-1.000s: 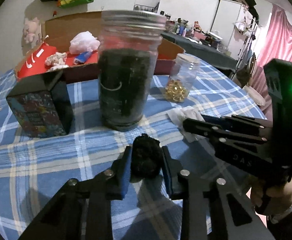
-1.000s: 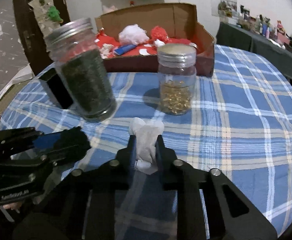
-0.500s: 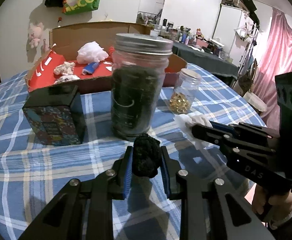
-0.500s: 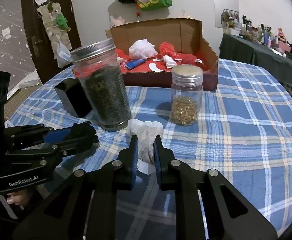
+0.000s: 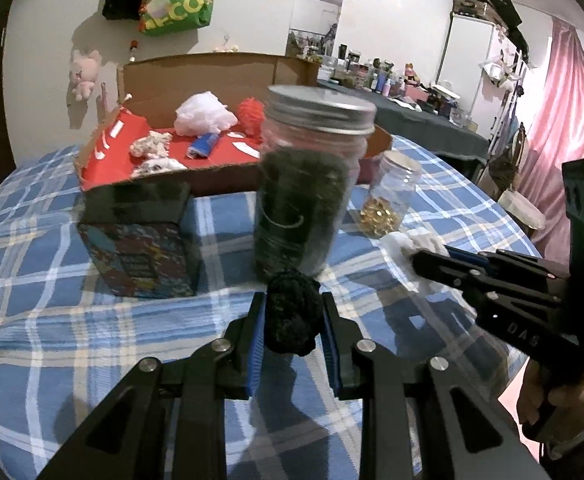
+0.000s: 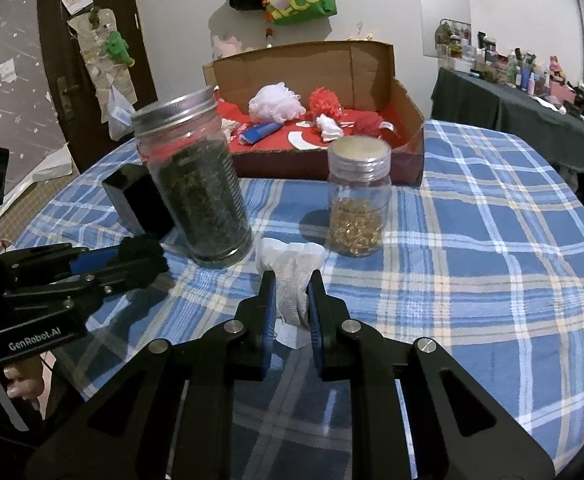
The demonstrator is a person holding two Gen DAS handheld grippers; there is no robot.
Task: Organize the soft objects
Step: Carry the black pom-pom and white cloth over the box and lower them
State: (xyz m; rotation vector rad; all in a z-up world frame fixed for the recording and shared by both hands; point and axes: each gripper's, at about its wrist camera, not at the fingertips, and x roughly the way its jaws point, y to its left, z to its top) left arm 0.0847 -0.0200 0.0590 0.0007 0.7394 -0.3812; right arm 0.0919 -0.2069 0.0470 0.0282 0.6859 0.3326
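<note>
I am holding two soft pieces at once, so the sorting is looking partly done: the open cardboard box (image 5: 220, 76) at the back of the bench (image 5: 52, 320) is already carrying a white mesh puff (image 5: 204, 114), a red pompom (image 5: 252, 114) and some pale scraps on its red floor, while these two pieces are not yet inside it. Going from the left, a glossy black printed tin (image 5: 140, 240), boxy and hard-edged, is standing on the blue plaid cloth. My left hand-held gripper (image 5: 292, 320) is pinching a black woolly ball (image 5: 290, 312), knobbly and yarn-like, between its blue pads, narrow and clamped, just in front of the tall glass jar (image 5: 303, 188) with a ribbed metal lid and dark crumbly filling. Right of that, a small clear jar (image 6: 357, 200) is showing shiny gold beads. My right hand-held gripper (image 6: 290, 300) is squeezed almost fully together on a white gauze wad (image 6: 290, 272), open-weave and crumpled, bulging above the pads. I am judging that what is left is carrying both pieces past the jars to the box and letting them go there.
</note>
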